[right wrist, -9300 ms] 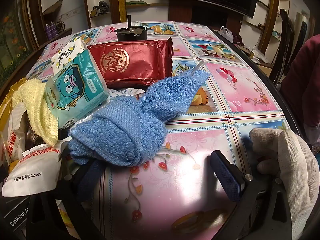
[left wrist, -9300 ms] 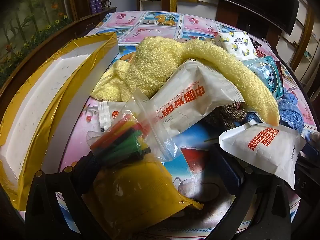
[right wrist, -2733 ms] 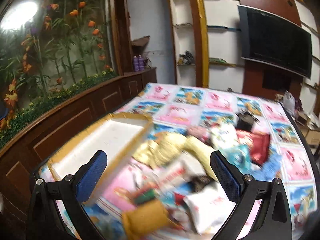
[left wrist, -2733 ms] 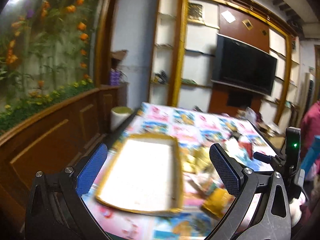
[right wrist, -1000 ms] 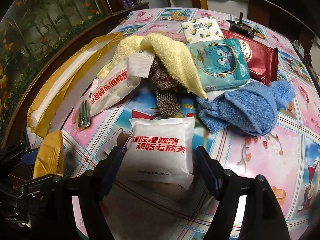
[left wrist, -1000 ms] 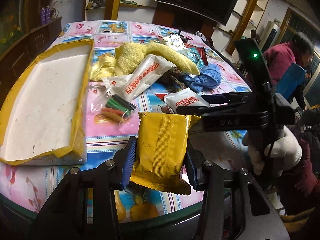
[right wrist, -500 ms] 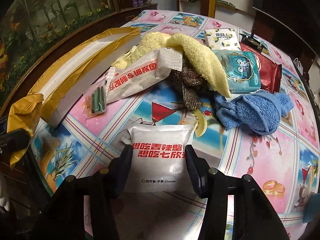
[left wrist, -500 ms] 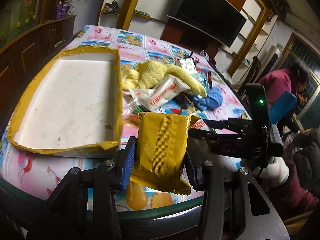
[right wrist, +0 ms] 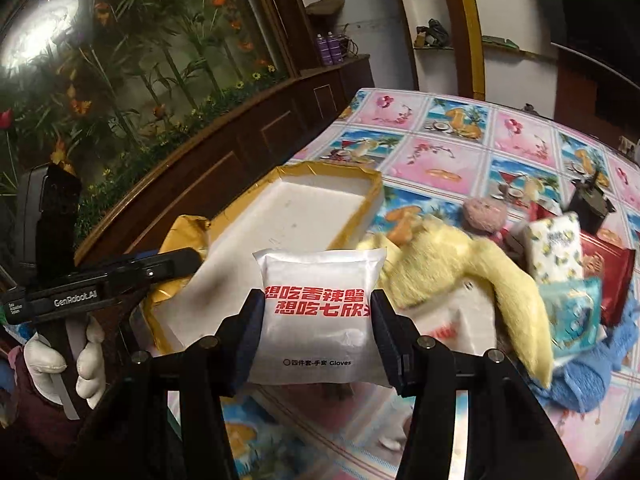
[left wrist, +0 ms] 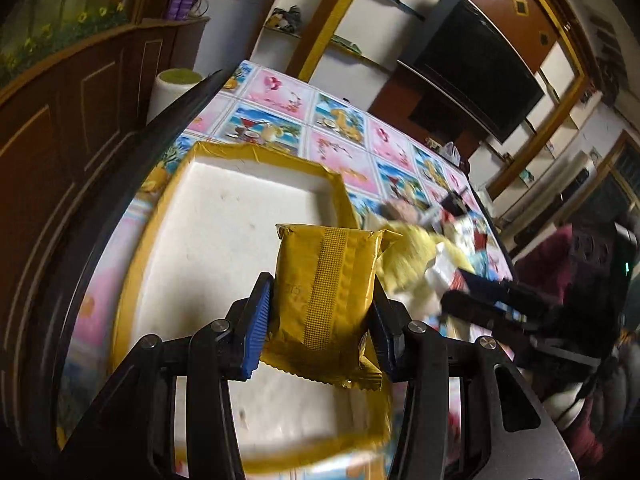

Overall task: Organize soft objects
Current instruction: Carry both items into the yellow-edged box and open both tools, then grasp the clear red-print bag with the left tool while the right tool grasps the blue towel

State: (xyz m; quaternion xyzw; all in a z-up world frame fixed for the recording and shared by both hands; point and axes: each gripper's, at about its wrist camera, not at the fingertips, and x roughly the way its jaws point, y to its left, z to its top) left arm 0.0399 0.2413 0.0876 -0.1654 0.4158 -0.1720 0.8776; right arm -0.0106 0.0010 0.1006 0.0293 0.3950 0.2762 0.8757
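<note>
My left gripper (left wrist: pixel 320 320) is shut on a yellow foil packet (left wrist: pixel 326 300) and holds it above the white tray with gold edges (left wrist: pixel 224 216). My right gripper (right wrist: pixel 318 328) is shut on a white packet with red writing (right wrist: pixel 320 312), lifted above the table near the tray's right side (right wrist: pixel 304 200). The left gripper with the yellow packet (right wrist: pixel 188 232) also shows at the left of the right wrist view. A yellow towel (right wrist: pixel 472 268), a blue towel (right wrist: pixel 580 380) and tissue packs (right wrist: pixel 554 248) lie heaped on the table.
The table has a pink and blue picture cloth (right wrist: pixel 440 152). A red packet (right wrist: pixel 612 276) and a small black object (right wrist: pixel 590 204) lie at the far right. A wooden wall rail (right wrist: pixel 224 128) runs along the table's left. A person in dark red (left wrist: pixel 560 264) sits at the right.
Both grippers have lifted their packets and swung left toward the tray. The left gripper now holds the yellow packet over the tray's white floor.
</note>
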